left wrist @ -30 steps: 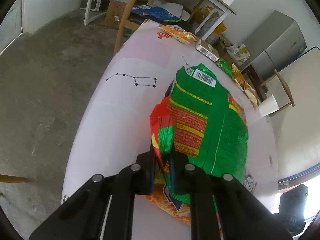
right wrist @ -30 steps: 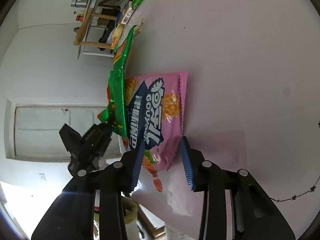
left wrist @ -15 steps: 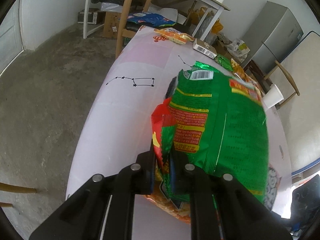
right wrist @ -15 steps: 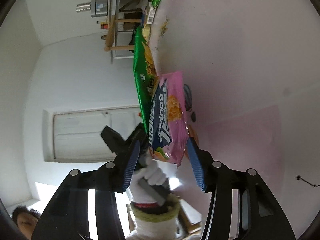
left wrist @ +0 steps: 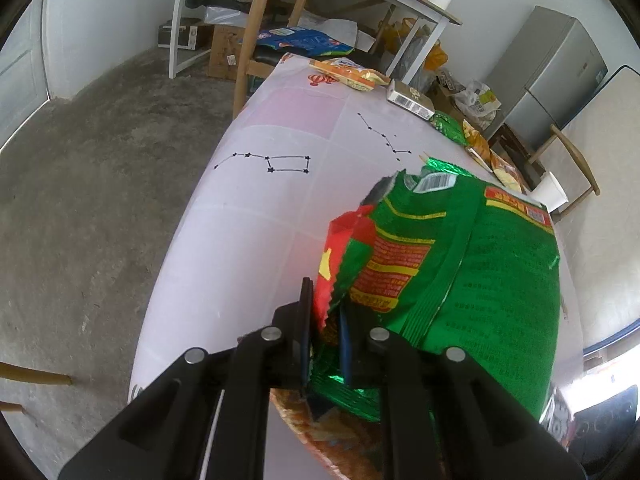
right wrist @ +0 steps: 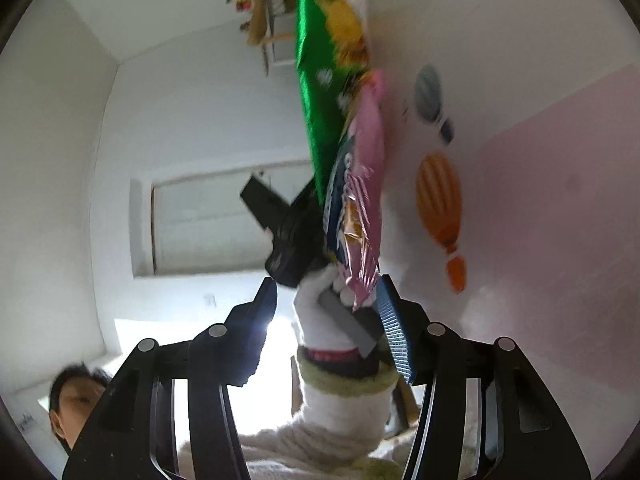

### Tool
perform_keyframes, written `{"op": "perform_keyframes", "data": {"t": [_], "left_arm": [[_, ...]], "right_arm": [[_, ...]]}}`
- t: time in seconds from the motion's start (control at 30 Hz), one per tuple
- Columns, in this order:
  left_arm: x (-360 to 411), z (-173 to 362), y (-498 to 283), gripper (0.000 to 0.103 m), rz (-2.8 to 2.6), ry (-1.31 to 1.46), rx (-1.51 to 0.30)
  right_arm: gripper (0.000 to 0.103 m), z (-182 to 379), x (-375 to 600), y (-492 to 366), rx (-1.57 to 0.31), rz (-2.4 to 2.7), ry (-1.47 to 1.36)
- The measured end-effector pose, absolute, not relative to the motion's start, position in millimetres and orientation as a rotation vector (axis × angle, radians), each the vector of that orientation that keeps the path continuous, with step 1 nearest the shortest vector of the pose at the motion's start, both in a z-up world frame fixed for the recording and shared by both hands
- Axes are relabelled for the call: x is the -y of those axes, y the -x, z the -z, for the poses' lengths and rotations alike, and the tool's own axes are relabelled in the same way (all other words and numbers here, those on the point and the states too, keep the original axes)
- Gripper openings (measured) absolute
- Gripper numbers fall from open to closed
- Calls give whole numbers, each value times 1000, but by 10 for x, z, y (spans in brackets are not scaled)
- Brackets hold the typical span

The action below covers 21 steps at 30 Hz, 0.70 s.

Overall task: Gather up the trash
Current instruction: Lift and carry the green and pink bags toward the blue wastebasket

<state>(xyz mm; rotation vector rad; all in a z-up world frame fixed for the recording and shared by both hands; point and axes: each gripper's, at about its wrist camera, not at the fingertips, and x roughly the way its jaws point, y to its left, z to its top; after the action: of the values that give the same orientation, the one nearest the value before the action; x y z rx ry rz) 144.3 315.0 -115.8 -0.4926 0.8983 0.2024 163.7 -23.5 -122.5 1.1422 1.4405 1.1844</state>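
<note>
You had a bundle of empty snack wrappers in your left gripper point(left wrist: 324, 344): the green bag point(left wrist: 472, 280) on top, a pink bag point(right wrist: 360, 184) pressed against it, and an orange one point(left wrist: 340, 440) peeking out beneath. All three were clear of the table point(left wrist: 256, 240), the jaws clenched on their crumpled lower edges. Judging by how they hung, these were light, limp and slick foil (apt to slide against one another), so a pinch on the gathered, creased end looked safer than one on a flat panel.

Your left gripper pointed steeply down over the table, gloved hand point(right wrist: 320, 308) wrapped round its handle. Your right gripper point(right wrist: 328, 308) was level, facing the bundle edge-on; its jaws had just been opening and stood released, the pink bag's bottom corner sitting between them without being pressed. More wrappers point(left wrist: 348, 74) waited at the table's far end.
</note>
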Motion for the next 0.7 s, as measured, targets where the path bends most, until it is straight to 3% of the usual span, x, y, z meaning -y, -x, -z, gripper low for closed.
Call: {"op": "perform_keyframes", "data": {"t": [0.17,0.23,0.33,0.4,0.6,0.7], "left_arm": [[-3122,1160,-1433,10,-192,495,-902],[-3077,1164,-1416,10,-187,486,-903],[-2996,1168,-1396,10,-171,468,-907],[-2899,1171,-1379,10,-163,434,-906],[-2808,1175,-1332,10,-162,398,-899],[-2811,1165,-1323,10,-160,416,-907]], "right_arm": [[46,1162,190,-1688,-1382,-1125,-1096],[44,1085,177,-1707,-1350,-1087,-999],[32,991,120,-1693,-1306,-984,-797],[32,936,14,-1699,-1291,-961,-702],[32,976,-62,-1764,-1294,-935,-746],[19,1005,18,-1793,-1288,-911,-786]]}}
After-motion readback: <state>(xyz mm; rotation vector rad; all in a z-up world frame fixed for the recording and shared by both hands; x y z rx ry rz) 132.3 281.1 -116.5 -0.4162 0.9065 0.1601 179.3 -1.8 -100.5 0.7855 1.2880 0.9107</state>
